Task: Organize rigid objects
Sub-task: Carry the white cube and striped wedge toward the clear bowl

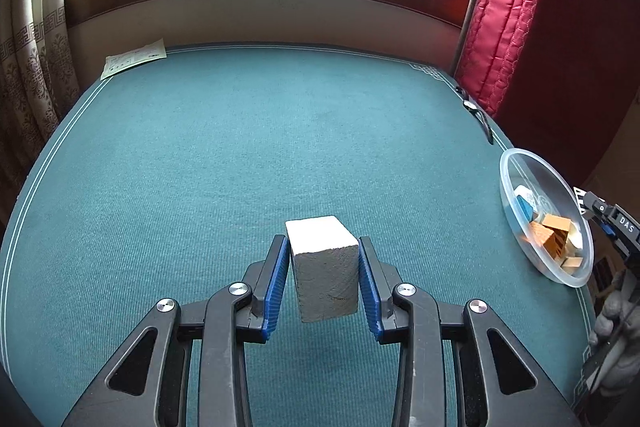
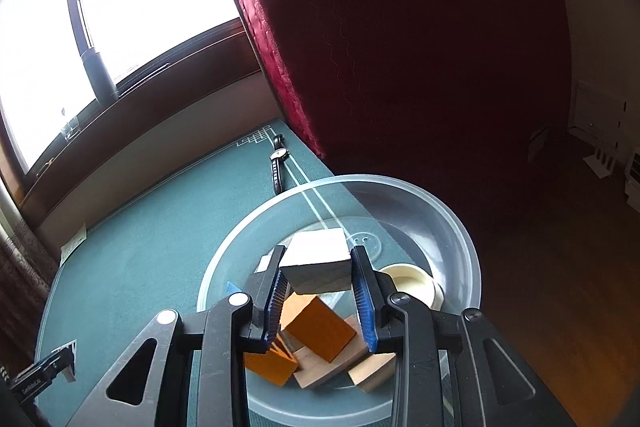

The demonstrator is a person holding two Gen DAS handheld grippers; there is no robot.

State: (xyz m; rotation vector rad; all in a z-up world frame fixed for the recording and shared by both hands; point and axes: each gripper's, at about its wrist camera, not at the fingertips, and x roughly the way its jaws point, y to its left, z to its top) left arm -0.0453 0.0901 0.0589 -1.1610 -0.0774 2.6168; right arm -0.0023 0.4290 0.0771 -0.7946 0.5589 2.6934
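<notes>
Left gripper (image 1: 324,267) clamping white block (image 1: 323,263) above green felt table (image 1: 200,167), right gripper (image 2: 318,281) clamping second white block (image 2: 316,263) over clear plastic bowl (image 2: 452,223) of orange and plain wooden blocks (image 2: 320,327), wristwatch (image 2: 277,163) beyond.

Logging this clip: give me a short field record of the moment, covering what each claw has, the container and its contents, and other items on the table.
left claw: closed on a white block, above the green table
right claw: closed on another white block, over the clear bowl
bowl contents: orange blocks, plain wooden blocks, a blue piece, a cream ring
bowl position: at the table's right edge
other items: wristwatch, paper sheet
</notes>
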